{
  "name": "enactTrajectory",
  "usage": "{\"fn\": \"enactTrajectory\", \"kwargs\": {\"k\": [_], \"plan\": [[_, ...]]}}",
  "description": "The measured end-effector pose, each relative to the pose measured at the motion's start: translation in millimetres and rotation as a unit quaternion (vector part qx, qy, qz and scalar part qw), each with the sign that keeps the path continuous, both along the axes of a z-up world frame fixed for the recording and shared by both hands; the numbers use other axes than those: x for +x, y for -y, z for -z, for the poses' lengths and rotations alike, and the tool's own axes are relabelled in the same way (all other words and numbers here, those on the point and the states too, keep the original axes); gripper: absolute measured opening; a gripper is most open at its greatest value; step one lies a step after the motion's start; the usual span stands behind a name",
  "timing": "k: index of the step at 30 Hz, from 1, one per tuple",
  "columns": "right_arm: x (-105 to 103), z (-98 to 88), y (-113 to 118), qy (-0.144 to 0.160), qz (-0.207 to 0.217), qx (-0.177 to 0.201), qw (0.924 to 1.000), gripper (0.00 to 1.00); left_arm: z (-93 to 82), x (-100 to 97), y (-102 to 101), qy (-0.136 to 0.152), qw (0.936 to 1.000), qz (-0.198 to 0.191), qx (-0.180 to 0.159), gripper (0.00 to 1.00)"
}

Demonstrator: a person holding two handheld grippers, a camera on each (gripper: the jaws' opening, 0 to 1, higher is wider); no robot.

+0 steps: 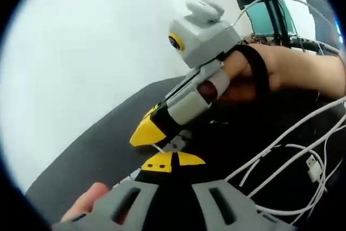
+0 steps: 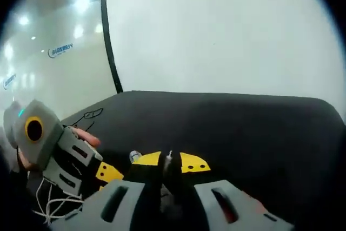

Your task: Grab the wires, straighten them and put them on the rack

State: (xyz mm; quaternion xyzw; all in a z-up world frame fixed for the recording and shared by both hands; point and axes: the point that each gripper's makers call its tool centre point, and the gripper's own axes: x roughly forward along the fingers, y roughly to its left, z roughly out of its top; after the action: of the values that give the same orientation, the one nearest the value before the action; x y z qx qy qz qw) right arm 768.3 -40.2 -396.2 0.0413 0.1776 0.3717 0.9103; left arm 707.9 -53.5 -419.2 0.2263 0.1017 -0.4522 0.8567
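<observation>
step in hand is the grab: both grippers meet over the black desk (image 2: 243,128), left gripper (image 1: 172,162) and right gripper (image 2: 170,162) each with jaws closed, apparently pinching a thin white wire (image 1: 158,147). the remaining wires (image 1: 292,160) lie tangled on the desk just beside. next move calls for drawing the grippers apart to straighten the wire.
</observation>
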Motion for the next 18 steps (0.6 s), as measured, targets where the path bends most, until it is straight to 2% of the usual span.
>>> {"fn": "enactTrajectory", "kwargs": {"k": [3,5,7,9,10,11,13,14,16,18], "plan": [[-10,-10.3,8,0.047,-0.012,-0.068,0.9965,0.10,-0.1,1.0,0,-0.001,1.0000,0.000,0.000,0.03],[-17,-27.3,9,0.104,-0.008,-0.103,0.9892,0.00,0.1,0.6,1,0.001,1.0000,0.000,0.002,0.03],[-19,-49.5,11,0.151,-0.003,-0.112,0.9821,0.00,0.4,0.9,1,0.001,1.0000,0.001,0.003,0.02],[-24,-61.3,1,0.151,-0.022,-0.080,0.9851,0.00,0.7,1.0,1,-0.002,1.0000,0.001,-0.001,0.02],[-30,-58.1,-5,0.136,-0.038,-0.074,0.9872,0.00,0.7,1.1,1,-0.002,1.0000,0.002,-0.001,0.02],[-35,-45.5,-9,0.110,-0.059,-0.087,0.9884,0.00,0.8,0.6,1,-0.003,1.0000,0.002,-0.002,0.02],[-32,-15.4,-3,0.085,-0.063,-0.157,0.9819,0.00,1.2,0.5,1,-0.002,1.0000,0.002,-0.002,0.02],[-29,-2.6,-4,0.069,-0.073,-0.166,0.9810,0.00,1.3,0.7,1,-0.003,1.0000,0.001,-0.003,0.02],[-27,0.9,-8,0.063,-0.075,-0.142,0.9850,0.00,1.5,0.4,2,-0.003,1.0000,0.000,-0.002,0.02],[-19,4.1,-5,0.052,-0.068,-0.136,0.9870,0.00,1.5,1.4,2,0.000,1.0000,0.000,0.000,0.02]]}}
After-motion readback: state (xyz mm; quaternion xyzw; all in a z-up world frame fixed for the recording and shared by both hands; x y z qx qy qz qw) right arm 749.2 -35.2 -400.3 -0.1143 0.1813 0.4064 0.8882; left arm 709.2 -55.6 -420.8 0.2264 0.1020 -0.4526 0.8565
